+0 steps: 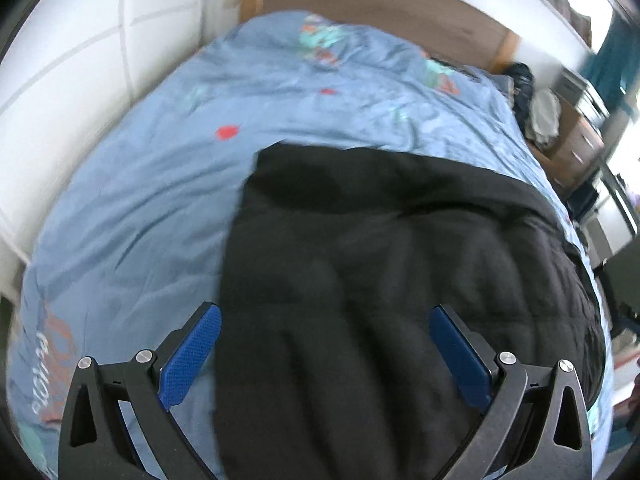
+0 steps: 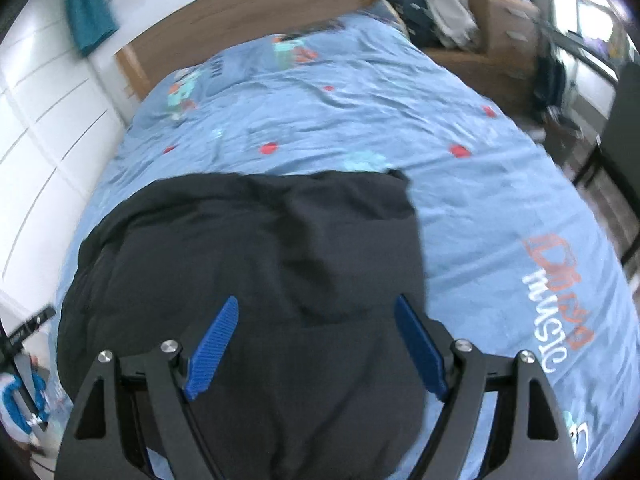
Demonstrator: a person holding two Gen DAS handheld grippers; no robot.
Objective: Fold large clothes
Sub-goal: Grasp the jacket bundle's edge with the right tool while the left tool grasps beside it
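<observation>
Left gripper point(image 1: 324, 316): we see it wide, empty.
Right gripper point(image 2: 316, 308): wide, empty.
Black garment point(image 1: 380, 240): beneath both, on bed point(image 1: 140, 200).

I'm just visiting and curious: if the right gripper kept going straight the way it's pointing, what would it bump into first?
Most likely the black garment spread on the blue bed cover. The right gripper points down at it, jaws open and empty, though depth is hard to judge.

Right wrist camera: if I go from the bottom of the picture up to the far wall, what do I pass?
Open right claw → black padded garment → light blue patterned bedspread → brown wooden headboard
</observation>
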